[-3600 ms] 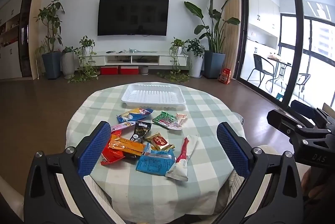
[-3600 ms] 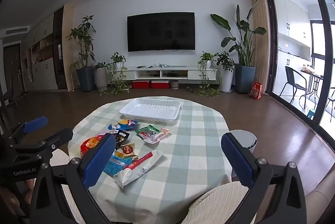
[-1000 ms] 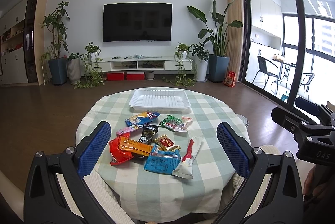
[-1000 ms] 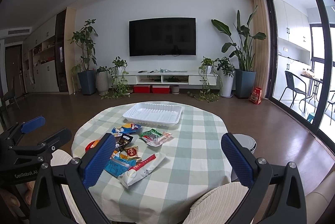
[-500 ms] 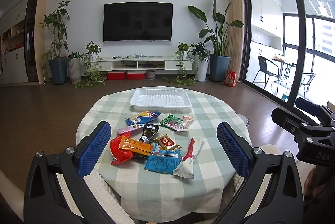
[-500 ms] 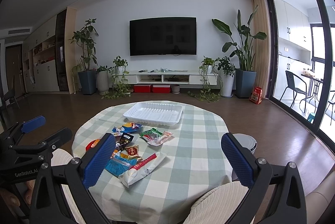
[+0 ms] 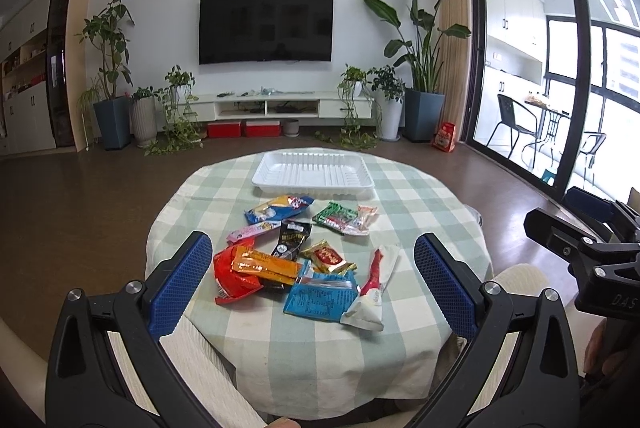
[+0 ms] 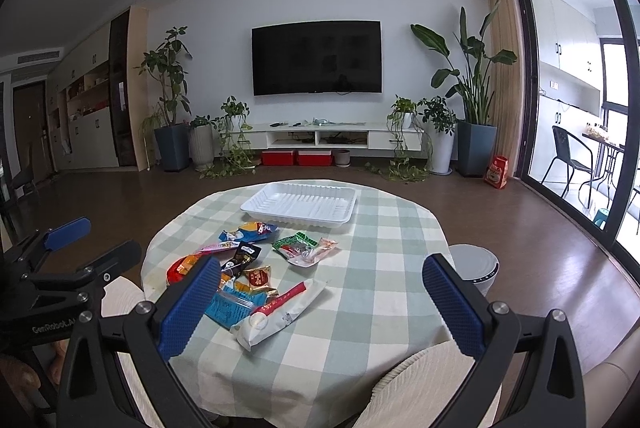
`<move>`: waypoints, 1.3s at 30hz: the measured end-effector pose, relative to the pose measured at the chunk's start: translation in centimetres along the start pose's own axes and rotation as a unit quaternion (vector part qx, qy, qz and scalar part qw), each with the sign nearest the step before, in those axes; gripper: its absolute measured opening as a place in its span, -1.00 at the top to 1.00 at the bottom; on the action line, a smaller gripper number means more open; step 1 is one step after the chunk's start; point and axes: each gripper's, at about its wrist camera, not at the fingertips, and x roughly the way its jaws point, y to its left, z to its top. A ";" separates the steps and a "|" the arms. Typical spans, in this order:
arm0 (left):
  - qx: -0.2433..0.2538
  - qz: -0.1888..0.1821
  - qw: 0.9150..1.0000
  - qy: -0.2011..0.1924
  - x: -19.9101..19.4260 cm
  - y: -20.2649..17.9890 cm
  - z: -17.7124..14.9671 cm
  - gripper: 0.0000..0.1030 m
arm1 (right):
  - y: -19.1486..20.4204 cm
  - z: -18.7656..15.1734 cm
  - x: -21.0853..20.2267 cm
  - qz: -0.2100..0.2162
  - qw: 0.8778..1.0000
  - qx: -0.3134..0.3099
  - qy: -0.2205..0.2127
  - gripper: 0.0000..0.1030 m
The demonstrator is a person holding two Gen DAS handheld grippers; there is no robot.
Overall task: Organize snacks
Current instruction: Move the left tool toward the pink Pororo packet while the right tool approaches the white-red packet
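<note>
Snacks (image 7: 298, 260) lie in a loose pile on the near-left part of a round table (image 7: 420, 212) with a green-checked cloth, none held. White tray (image 7: 314, 174) sits at 12 o'clock from the pile, near the far edge, empty, apart from the packets. Blue-yellow packet (image 7: 278, 208) and green-red packet (image 7: 340, 218) lie nearest the tray, at 11 and 1 o'clock of the pile. Black packet (image 7: 292, 238) in the middle, pink one (image 7: 252, 230) at 10 o'clock, orange bar (image 7: 266, 264) overlapping a red bag (image 7: 234, 278) at 8 o'clock. Blue pouch (image 7: 320, 294) at 6 o'clock, touching a long white-red packet (image 7: 372, 284) at 4 o'clock. Left gripper (image 7: 314, 284) hovers short of the table, fingers wide apart, nothing between them. Right gripper (image 8: 324, 308) same: fingers spread wide, empty, pile at its 10 o'clock. TV (image 8: 316, 58) on the far wall, potted plants (image 8: 468, 100) beside it.
</note>
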 end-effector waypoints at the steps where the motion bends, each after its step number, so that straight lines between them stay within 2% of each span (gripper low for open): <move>1: -0.001 0.003 1.000 0.006 0.5 0.3 -0.2 -0.99 | 0.0 -0.2 0.5 0.002 1.000 0.001 0.005 -1.00; 10: -0.018 0.027 0.998 0.061 6.4 2.9 -2.6 -0.99 | -0.1 -2.4 5.4 0.032 0.997 0.019 0.071 -1.00; 19: -0.032 0.031 0.994 0.102 11.5 4.9 -4.9 -0.99 | 1.0 -5.4 10.7 0.069 0.986 0.037 0.149 -1.00; 28: -0.038 0.037 0.990 0.130 14.7 6.3 -6.3 -0.99 | 2.2 -7.1 14.5 0.094 0.975 0.048 0.196 -1.00; 39: -0.063 0.031 0.985 0.156 17.6 8.2 -7.6 -0.99 | 2.2 -7.6 18.7 0.117 0.961 0.080 0.238 -1.00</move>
